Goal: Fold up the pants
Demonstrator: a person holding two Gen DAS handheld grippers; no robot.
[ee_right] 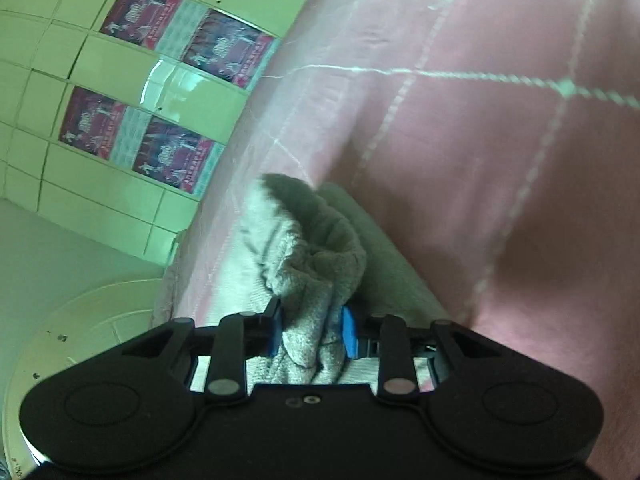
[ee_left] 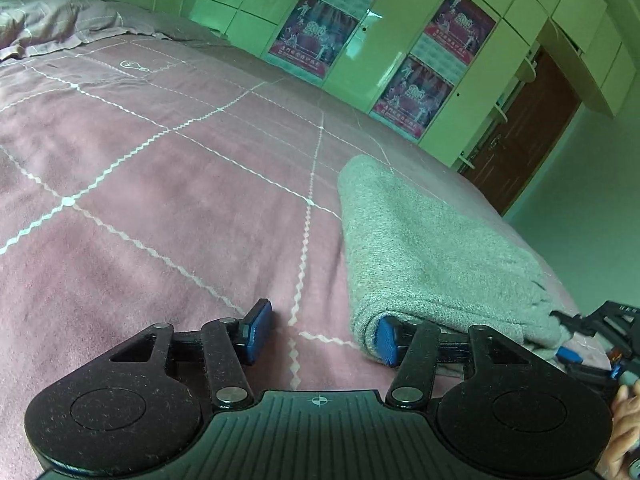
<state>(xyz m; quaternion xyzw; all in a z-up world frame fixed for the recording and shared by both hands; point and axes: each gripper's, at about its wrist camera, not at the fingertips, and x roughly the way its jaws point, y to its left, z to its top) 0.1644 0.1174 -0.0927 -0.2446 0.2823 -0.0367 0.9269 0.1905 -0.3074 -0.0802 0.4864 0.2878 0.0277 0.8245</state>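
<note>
The grey pants (ee_left: pixel 420 248) lie folded in a thick strip on the pink bedspread (ee_left: pixel 160 200), near the bed's right edge. My left gripper (ee_left: pixel 320 334) is open just above the bedspread; its right finger (ee_left: pixel 386 340) touches the near folded end of the pants, its left finger (ee_left: pixel 256 330) is over bare bedspread. My right gripper (ee_right: pixel 310 330) is shut on a bunched end of the pants (ee_right: pixel 316 264) at the bed's edge. It also shows at the far right of the left wrist view (ee_left: pixel 576 344), at the pants' near right corner.
A pillow (ee_left: pixel 48 20) lies at the bed's far left. A pale wardrobe (ee_left: pixel 380 40) with posters stands beyond the bed, and a brown door (ee_left: pixel 528 132) is to its right. The bed edge drops to the floor (ee_right: pixel 60 260) beside the pants.
</note>
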